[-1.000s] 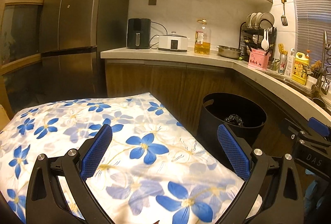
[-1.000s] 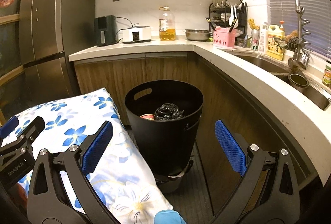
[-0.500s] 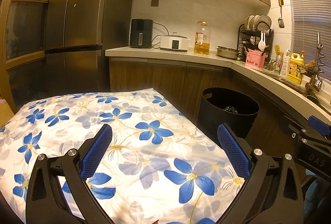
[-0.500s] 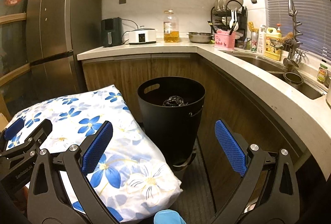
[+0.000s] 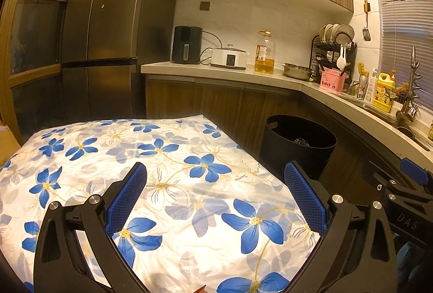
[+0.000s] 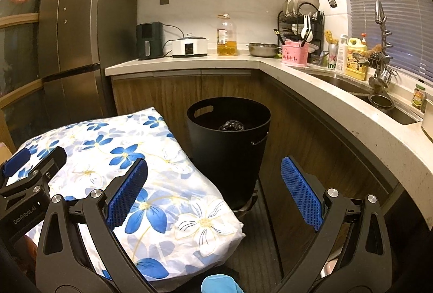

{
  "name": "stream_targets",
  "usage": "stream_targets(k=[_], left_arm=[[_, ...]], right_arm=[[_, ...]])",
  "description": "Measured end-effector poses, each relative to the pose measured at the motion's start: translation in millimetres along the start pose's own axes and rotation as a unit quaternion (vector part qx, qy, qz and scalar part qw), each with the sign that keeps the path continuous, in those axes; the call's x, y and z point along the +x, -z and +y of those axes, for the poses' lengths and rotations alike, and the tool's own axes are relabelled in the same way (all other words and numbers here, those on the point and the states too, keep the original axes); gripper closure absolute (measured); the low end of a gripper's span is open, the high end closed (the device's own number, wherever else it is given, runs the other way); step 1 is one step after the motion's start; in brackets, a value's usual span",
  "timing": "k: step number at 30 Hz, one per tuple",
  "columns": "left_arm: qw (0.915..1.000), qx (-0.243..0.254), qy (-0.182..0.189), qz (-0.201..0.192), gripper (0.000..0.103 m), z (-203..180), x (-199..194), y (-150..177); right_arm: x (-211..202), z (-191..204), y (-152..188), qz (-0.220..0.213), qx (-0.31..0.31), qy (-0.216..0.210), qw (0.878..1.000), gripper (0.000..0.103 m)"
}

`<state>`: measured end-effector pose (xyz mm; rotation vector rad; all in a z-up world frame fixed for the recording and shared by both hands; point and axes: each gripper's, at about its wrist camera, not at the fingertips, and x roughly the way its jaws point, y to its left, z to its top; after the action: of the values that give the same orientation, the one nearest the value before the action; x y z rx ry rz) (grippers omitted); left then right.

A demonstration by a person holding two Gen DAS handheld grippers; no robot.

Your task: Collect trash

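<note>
Kitchen floor, black bin (image 6: pixel 228 146) holding crumpled black bag (image 6: pixel 231 126), pink utensil caddy (image 6: pixel 295 55)

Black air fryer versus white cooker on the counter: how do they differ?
The black air fryer stands tall and narrow; the white cooker is low and wide. The air fryer sits nearer the dark steel fridge, the cooker nearer the oil bottle. Both rest on the countertop.
</note>
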<state>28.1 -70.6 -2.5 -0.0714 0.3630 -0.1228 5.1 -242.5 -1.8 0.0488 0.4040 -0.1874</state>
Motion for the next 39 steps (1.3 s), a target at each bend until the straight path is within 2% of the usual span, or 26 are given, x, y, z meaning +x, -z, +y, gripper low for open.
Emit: stream_targets(k=[39], left_arm=[[1.0000, 0.006, -0.005, 0.001, 0.006, 3.5, -4.9, 2.2]], right_arm=[[0.2, 3.8, 1.5, -0.003, 0.001, -0.001, 1.000, 0.005]])
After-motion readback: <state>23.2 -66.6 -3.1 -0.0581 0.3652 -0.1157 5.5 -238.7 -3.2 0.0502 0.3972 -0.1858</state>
